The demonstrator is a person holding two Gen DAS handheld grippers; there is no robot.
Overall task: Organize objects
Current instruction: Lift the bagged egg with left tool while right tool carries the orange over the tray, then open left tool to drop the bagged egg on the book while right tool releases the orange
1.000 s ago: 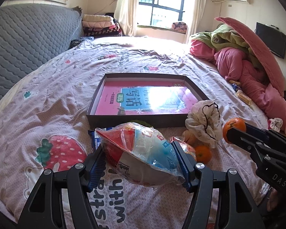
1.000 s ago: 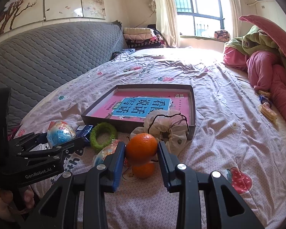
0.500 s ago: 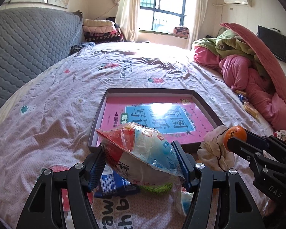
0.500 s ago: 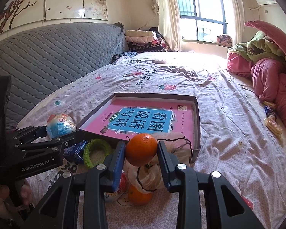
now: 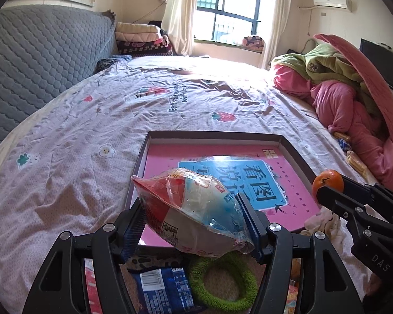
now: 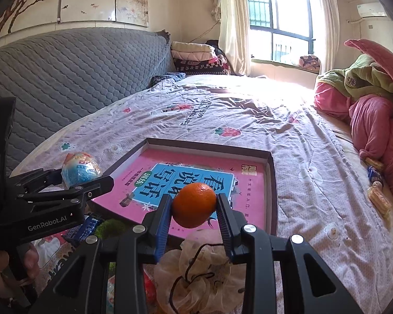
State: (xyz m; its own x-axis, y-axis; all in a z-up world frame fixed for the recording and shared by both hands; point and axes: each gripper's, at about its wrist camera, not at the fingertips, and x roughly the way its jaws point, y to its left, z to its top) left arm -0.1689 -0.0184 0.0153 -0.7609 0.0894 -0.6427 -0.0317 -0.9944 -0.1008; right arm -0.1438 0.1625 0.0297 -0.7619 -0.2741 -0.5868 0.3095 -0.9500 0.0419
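My left gripper (image 5: 191,218) is shut on a red, white and blue snack bag (image 5: 194,214), held above the near left corner of a shallow dark box (image 5: 217,135) with a pink book (image 5: 275,167) lying in it. My right gripper (image 6: 194,209) is shut on an orange (image 6: 194,205), over the box's near edge (image 6: 271,183). The left wrist view shows that orange (image 5: 327,181) and the right gripper at the right. From the right wrist, the snack bag (image 6: 81,168) and left gripper are at the left.
Below the grippers on the strawberry-print bedsheet (image 5: 78,157) lie a green ring (image 5: 222,285), a blue packet (image 5: 162,293) and a beige scrunchie (image 6: 201,269). A grey padded headboard (image 6: 65,78) runs along the left. Pink and green bedding (image 5: 348,91) is heaped at the right, with small snacks (image 6: 377,198) beside it.
Both grippers have moved forward toward the box with their loads still held. The box now sits closer and larger, and the loose items have slipped under the grippers.
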